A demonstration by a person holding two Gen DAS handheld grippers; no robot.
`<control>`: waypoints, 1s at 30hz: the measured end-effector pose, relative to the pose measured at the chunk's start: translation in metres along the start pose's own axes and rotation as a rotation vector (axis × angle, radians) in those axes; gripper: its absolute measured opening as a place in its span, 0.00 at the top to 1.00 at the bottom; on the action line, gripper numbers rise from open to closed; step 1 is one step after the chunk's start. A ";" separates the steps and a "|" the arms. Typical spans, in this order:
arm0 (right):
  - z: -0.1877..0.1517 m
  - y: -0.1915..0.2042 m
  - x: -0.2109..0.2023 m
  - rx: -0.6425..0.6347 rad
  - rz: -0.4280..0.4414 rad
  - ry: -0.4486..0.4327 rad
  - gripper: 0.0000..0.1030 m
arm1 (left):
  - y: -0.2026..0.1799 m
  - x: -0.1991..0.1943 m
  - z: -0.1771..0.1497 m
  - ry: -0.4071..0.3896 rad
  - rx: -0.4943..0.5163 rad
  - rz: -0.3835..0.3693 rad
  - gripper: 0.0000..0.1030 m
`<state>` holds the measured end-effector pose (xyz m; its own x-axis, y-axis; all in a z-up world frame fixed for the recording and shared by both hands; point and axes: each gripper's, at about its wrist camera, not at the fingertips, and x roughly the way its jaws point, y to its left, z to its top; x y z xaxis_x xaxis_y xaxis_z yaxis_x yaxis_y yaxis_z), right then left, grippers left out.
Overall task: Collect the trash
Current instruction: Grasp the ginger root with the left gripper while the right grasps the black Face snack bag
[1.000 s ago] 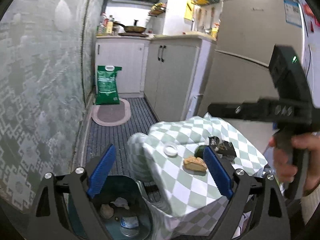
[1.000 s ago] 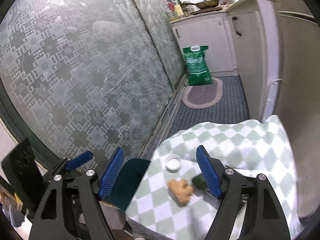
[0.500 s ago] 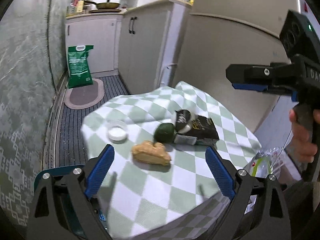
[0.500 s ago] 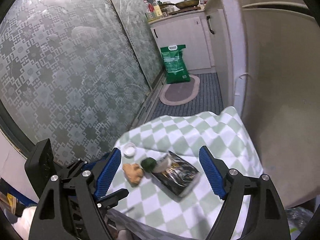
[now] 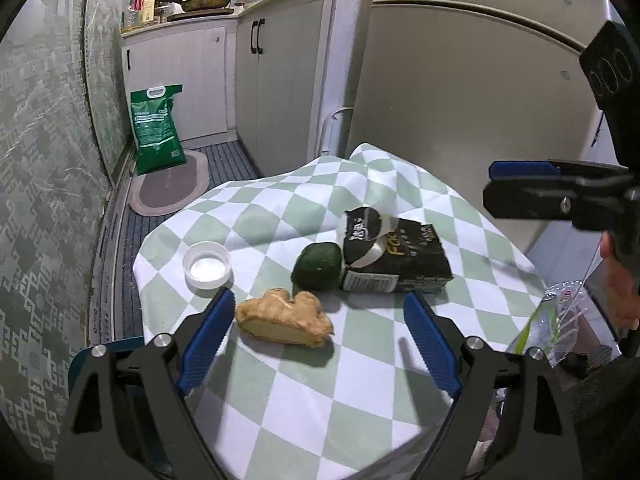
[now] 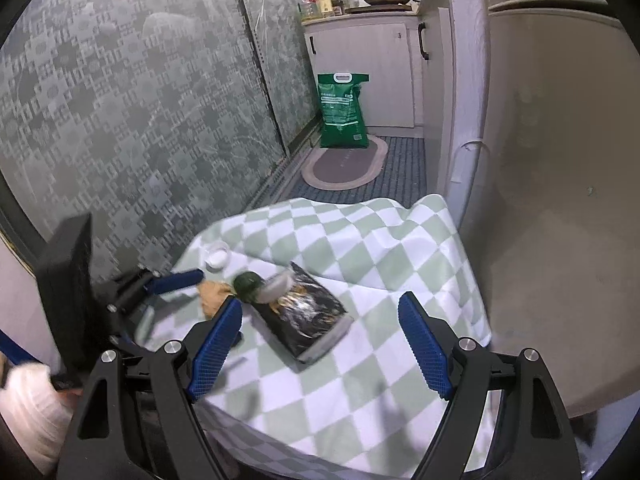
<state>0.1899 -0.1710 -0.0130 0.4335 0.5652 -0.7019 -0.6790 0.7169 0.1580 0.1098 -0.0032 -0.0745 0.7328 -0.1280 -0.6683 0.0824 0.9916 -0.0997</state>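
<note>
- The left claw [image 5: 318, 330] hangs over the near part of the surface [image 5: 280, 400], which is draped in a green-and-white checked cloth. Its jaws have just been closing a little yet stand wide, gripping nothing.
- A tan piece of ginger [image 5: 285, 317] lies on the cloth between the blue pads [image 5: 206, 336], just beside the left one and well apart from the right.
- Behind the ginger sits a dark green avocado [image 5: 317, 266], touching a black packet [image 5: 396, 262] that lies flat, with a black-and-white round wrapper [image 5: 366, 236] leaning on the packet's near-left corner.
- A white lid [image 5: 207, 267] rests open side up to the left of the avocado, apart from it.
- The right claw [image 6: 320, 346] is also wide and empty, hovering above the cloth with the black packet just ahead between its fingers.
- A teal bin [image 5: 108, 350] edge shows under the left claw, below the surface's left side.
- A green sack [image 5: 157, 128] stands on the kitchen floor by a mat [image 5: 168, 190].
</note>
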 end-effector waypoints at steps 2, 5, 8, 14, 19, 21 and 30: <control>-0.003 0.000 0.004 -0.034 -0.029 0.012 0.30 | 0.001 0.003 0.000 0.010 -0.004 0.006 0.22; -0.009 0.001 0.011 -0.091 -0.061 0.032 0.32 | 0.000 0.009 -0.002 0.035 0.003 0.044 0.31; -0.014 0.003 0.015 -0.136 -0.069 0.045 0.32 | 0.003 0.010 -0.003 0.030 0.001 0.058 0.39; -0.018 0.007 0.021 -0.194 -0.052 0.056 0.32 | 0.008 0.009 -0.001 0.035 -0.022 0.059 0.54; -0.022 0.022 0.027 -0.269 -0.042 0.060 0.32 | 0.008 0.003 0.000 0.019 -0.024 0.057 0.54; -0.022 0.026 0.032 -0.288 -0.047 0.067 0.32 | 0.010 -0.001 0.002 0.007 -0.039 0.049 0.54; -0.023 0.041 0.052 -0.342 -0.091 0.096 0.33 | 0.014 -0.016 0.003 -0.017 -0.065 0.016 0.54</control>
<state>0.1713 -0.1215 -0.0592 0.4550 0.4525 -0.7670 -0.8058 0.5757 -0.1384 0.1016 0.0126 -0.0630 0.7450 -0.1112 -0.6578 0.0266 0.9902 -0.1373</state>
